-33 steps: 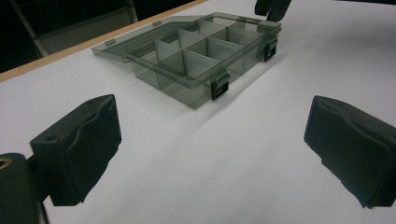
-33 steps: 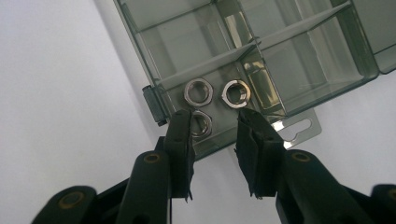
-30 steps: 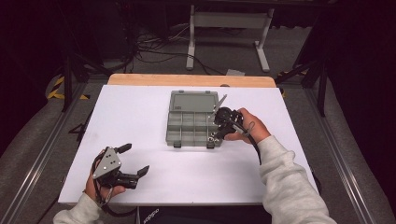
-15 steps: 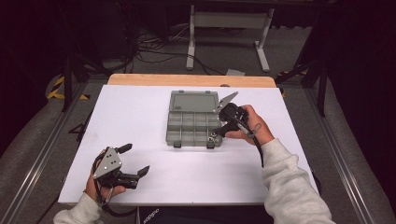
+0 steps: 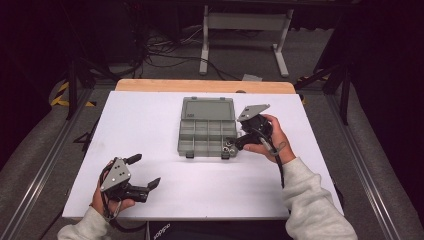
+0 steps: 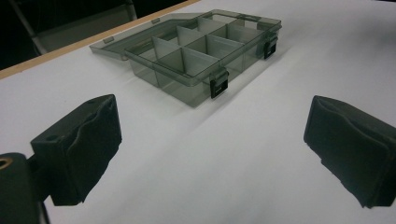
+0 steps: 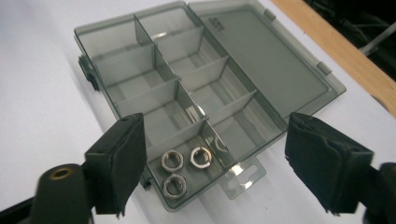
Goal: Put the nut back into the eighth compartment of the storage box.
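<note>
The right gripper (image 5: pixel 231 145) hovers over the near right corner of the box (image 5: pixel 206 131), a smoky clear plastic organiser with its lid laid flat open on the white worktop (image 5: pixel 150 120). Its jaws have just been opening and now stand wide apart with nothing pinched between them. In the right gripper view, three metal nuts (image 7: pixel 186 168) lie loose in the corner compartment of the box (image 7: pixel 187 88), just ahead of the right gripper (image 7: pixel 210 161) and between the lines of its two jaws, nearer the left-hand one; two nuts sit side by side and the third lies closer to the camera, none of them touching a jaw. The divider walls run away beyond the jaws, and the compartments farther off look bare. The open lid lies past the right-hand jaw, towards the wooden edge of the worktop. The left gripper (image 5: pixel 147 172) rests well apart from the box, low over the worktop near the person's side, its jaws spread wide and empty. In the left gripper view the box (image 6: pixel 196 51) sits ahead of the left gripper (image 6: pixel 210 149), beyond the gap between the jaws, with its two dark latches (image 6: pixel 218 86) facing them.
</note>
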The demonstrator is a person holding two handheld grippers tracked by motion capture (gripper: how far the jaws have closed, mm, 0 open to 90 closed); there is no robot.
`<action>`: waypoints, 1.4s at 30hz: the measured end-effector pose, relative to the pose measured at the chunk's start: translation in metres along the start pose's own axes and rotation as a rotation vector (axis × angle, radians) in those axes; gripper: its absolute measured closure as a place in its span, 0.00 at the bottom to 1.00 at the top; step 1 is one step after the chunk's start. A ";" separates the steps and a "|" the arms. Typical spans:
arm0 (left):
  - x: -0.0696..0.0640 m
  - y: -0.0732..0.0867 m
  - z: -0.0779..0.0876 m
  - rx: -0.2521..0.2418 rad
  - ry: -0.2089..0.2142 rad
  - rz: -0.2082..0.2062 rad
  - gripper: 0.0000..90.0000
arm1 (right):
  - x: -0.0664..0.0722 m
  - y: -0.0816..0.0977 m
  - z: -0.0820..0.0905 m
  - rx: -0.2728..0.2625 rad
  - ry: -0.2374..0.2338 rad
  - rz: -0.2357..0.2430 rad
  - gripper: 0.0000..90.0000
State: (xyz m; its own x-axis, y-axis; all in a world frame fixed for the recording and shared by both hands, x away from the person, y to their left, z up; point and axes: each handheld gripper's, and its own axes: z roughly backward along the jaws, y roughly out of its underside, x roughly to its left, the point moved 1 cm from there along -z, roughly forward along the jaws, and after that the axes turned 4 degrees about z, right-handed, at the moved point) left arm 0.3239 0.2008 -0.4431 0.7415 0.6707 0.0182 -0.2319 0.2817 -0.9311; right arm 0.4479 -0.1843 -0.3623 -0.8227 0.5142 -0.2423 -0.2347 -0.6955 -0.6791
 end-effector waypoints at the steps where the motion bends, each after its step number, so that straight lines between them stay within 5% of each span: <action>1: 0.000 0.000 0.000 0.000 0.000 0.000 0.05 | 0.001 0.001 0.000 -0.013 0.005 0.000 0.21; 9: 0.000 0.000 0.000 0.001 -0.001 0.001 0.05 | 0.007 0.012 0.007 -0.126 0.055 -0.046 0.11; 20: -0.001 0.000 0.000 0.000 -0.003 0.003 0.05 | 0.016 0.030 0.019 -0.204 0.111 -0.045 0.11; 42: 0.000 0.000 -0.001 0.001 -0.009 0.002 0.05 | 0.028 0.071 0.038 -0.255 0.157 -0.073 0.09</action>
State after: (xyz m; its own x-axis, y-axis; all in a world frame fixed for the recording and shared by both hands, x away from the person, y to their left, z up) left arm 0.3239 0.2002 -0.4434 0.7356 0.6772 0.0197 -0.2342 0.2814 -0.9306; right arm 0.3882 -0.2389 -0.3911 -0.7137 0.6433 -0.2771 -0.1366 -0.5159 -0.8457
